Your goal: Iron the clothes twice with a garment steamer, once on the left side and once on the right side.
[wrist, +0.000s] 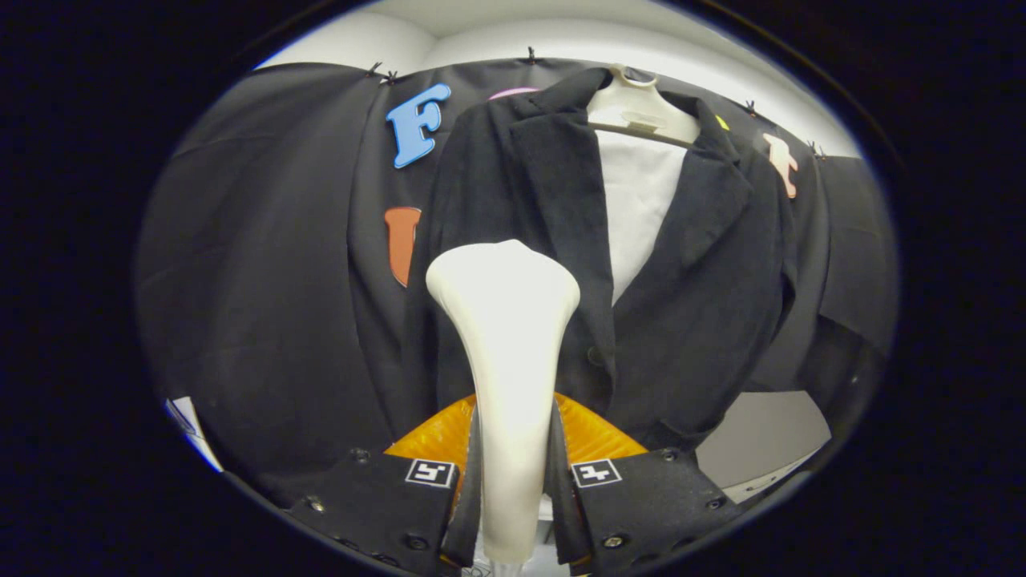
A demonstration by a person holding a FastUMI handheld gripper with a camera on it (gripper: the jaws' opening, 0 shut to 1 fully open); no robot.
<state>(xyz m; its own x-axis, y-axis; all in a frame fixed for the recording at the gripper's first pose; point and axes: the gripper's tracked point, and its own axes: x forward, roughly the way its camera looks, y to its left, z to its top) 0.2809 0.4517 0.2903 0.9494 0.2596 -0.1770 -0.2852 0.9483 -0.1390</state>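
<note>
The gripper (513, 481) is gripping the steamer (505, 353) by its handle between both fingers, holding its head just ahead of the jaws against the left front of the jacket (561, 264), so the right-side pass is apparently remaining.

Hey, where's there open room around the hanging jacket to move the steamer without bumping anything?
The gripper is shut on the steamer, whose head sits right against the black jacket, so it is crowded there. Freer room: the plain black cloth wall beside the jacket's sleeve on the steamer's side, and the pale patch below the jacket's far hem.
</note>
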